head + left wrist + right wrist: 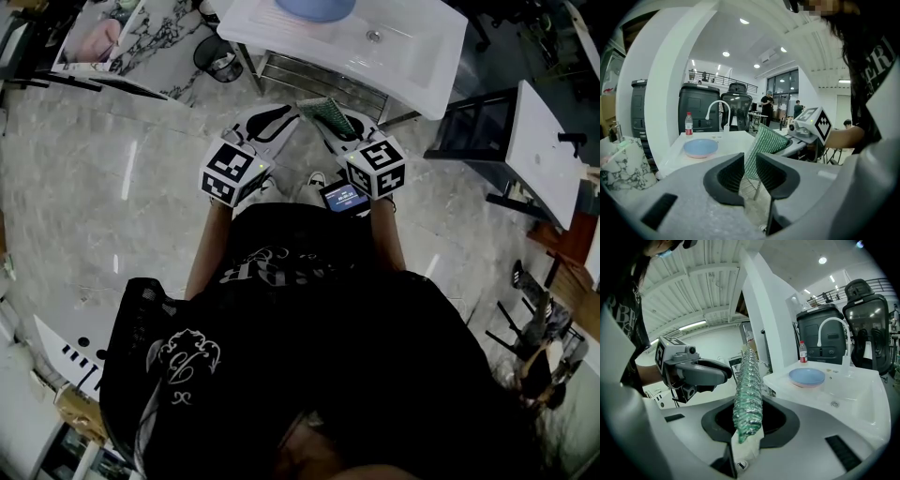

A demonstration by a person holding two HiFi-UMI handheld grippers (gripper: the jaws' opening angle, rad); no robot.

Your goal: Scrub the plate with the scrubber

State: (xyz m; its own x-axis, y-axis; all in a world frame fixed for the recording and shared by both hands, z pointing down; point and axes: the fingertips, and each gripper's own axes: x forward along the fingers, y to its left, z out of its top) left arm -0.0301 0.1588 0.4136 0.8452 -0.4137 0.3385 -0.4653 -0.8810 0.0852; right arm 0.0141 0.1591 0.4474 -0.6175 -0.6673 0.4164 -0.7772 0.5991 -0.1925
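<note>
A light blue plate (316, 7) lies on the white sink table (412, 66) ahead of me, also seen in the left gripper view (700, 147) and in the right gripper view (807, 376). My right gripper (748, 413) is shut on a green mesh scrubber (748, 390), which stands upright out of its jaws. In the head view the scrubber (321, 105) and right gripper (336, 120) hover just short of the table's near edge. My left gripper (750, 161) is shut with nothing held, level beside the right one (272, 117). Both grippers are well short of the plate.
A white faucet (832, 329) and a red-capped bottle (802, 351) stand behind the plate, with the sink basin (855, 399) to its right. A metal frame sits under the table. A black-framed side table (534, 150) stands at the right. People stand far off in the hall.
</note>
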